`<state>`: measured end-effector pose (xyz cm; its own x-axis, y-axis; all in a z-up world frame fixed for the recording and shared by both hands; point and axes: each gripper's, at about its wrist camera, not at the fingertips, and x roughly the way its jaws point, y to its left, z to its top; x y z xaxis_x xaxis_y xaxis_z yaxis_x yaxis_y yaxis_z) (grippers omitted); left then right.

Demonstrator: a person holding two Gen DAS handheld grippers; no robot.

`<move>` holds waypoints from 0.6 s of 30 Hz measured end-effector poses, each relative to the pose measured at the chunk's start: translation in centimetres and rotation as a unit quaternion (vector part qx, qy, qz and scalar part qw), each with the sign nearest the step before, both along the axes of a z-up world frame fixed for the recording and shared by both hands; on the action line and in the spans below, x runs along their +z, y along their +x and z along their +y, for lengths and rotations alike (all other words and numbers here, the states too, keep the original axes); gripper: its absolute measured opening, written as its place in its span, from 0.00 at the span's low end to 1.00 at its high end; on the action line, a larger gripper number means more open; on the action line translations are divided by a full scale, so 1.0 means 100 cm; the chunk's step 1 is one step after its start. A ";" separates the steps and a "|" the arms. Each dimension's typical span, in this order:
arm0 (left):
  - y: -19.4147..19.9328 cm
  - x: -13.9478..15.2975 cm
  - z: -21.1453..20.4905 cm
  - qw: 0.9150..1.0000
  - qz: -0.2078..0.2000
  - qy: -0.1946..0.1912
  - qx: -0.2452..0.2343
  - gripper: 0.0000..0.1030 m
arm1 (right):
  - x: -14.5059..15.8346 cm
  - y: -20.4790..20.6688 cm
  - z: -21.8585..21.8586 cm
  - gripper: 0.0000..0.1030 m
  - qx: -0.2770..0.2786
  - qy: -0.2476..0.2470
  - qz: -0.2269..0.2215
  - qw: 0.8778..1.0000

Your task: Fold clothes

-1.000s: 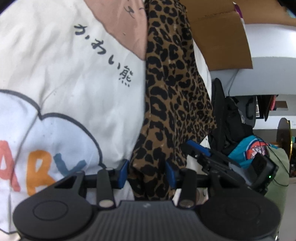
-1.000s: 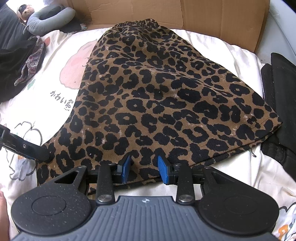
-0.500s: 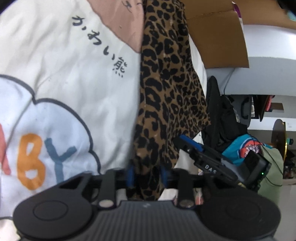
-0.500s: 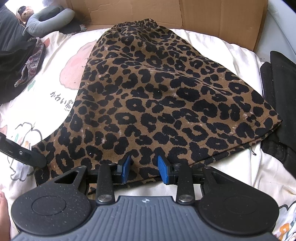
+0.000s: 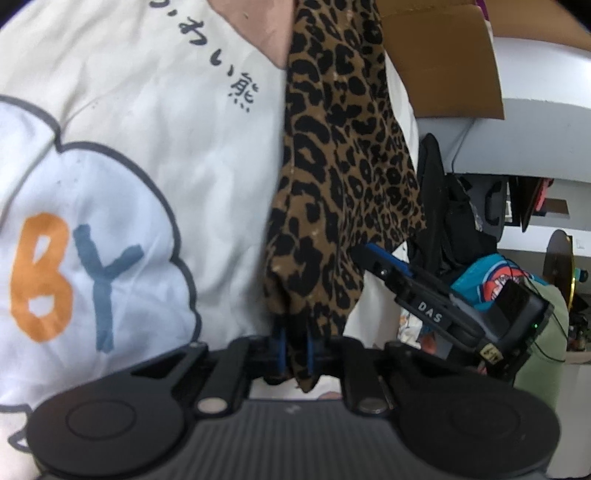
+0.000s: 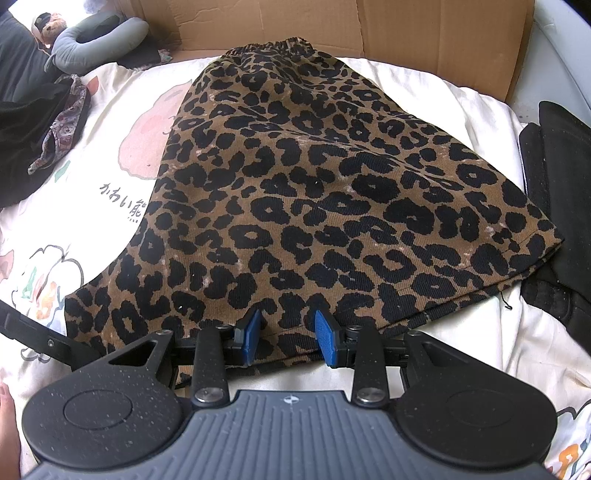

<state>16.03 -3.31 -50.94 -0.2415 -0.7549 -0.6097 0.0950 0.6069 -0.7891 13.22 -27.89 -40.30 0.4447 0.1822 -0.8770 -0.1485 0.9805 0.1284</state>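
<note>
A leopard-print skirt (image 6: pixel 314 192) lies flat on a white cartoon-print sheet (image 6: pixel 92 206), waistband at the far end. In the left wrist view its near left corner (image 5: pixel 340 166) bunches up between the blue pads. My left gripper (image 5: pixel 295 350) is closing, and the pads pinch that corner. One of its fingers (image 6: pixel 33 332) shows at the left edge of the right wrist view. My right gripper (image 6: pixel 288 338) stands open at the middle of the skirt's near hem, with the hem lying between its pads. The left wrist view shows it from the side (image 5: pixel 424 295).
A cardboard sheet (image 6: pixel 369 29) stands behind the skirt. A black garment (image 6: pixel 561 203) lies along the right edge of the bed. Dark clothes (image 6: pixel 22 129) and a grey neck pillow (image 6: pixel 96 40) lie at the far left. Room clutter (image 5: pixel 498 266) shows beyond the bed.
The left gripper's pads came together on the skirt's corner, which now bunches between them. The right gripper has not moved.
</note>
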 end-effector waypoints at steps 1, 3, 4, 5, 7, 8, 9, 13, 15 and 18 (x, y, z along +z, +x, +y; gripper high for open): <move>0.000 -0.001 -0.001 1.000 0.002 0.003 0.003 0.16 | 0.000 0.000 0.000 0.39 -0.001 0.001 0.000 1.000; 0.000 -0.004 -0.001 1.000 0.010 0.000 0.013 0.25 | 0.001 0.000 0.000 0.39 -0.004 0.007 0.001 1.000; 0.001 -0.005 0.000 1.000 0.015 -0.002 0.018 0.29 | 0.001 0.000 0.000 0.39 -0.005 0.008 0.001 1.000; 0.001 -0.005 -0.001 1.000 0.014 -0.001 0.018 0.29 | 0.000 0.000 0.001 0.39 -0.006 0.007 0.001 1.000; 0.000 -0.005 -0.003 1.000 0.008 0.003 0.016 0.29 | 0.000 -0.001 0.001 0.39 -0.007 0.008 0.000 1.000; 0.000 -0.005 -0.004 1.000 0.007 0.006 0.017 0.26 | 0.000 -0.001 0.001 0.39 -0.007 0.008 -0.001 1.000; 0.000 -0.006 -0.004 1.000 0.007 0.009 0.019 0.24 | 0.001 -0.001 0.001 0.39 -0.008 0.009 -0.003 1.000; 0.000 -0.004 -0.004 1.000 -0.002 0.024 0.020 0.07 | 0.004 -0.003 -0.002 0.39 -0.012 0.009 -0.010 1.000; -0.001 0.000 -0.005 0.999 -0.012 0.031 0.016 0.06 | 0.006 -0.004 -0.006 0.39 -0.018 0.010 -0.012 1.000; -0.001 0.007 -0.006 0.999 -0.022 0.038 0.012 0.05 | 0.008 -0.004 -0.013 0.39 -0.028 0.009 -0.016 0.999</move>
<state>15.95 -3.92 -50.23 -0.1961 -0.7117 -0.6745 0.1130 0.6669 -0.7366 12.79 -29.15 -39.51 0.4816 0.1721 -0.8593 -0.0975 0.9850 0.1426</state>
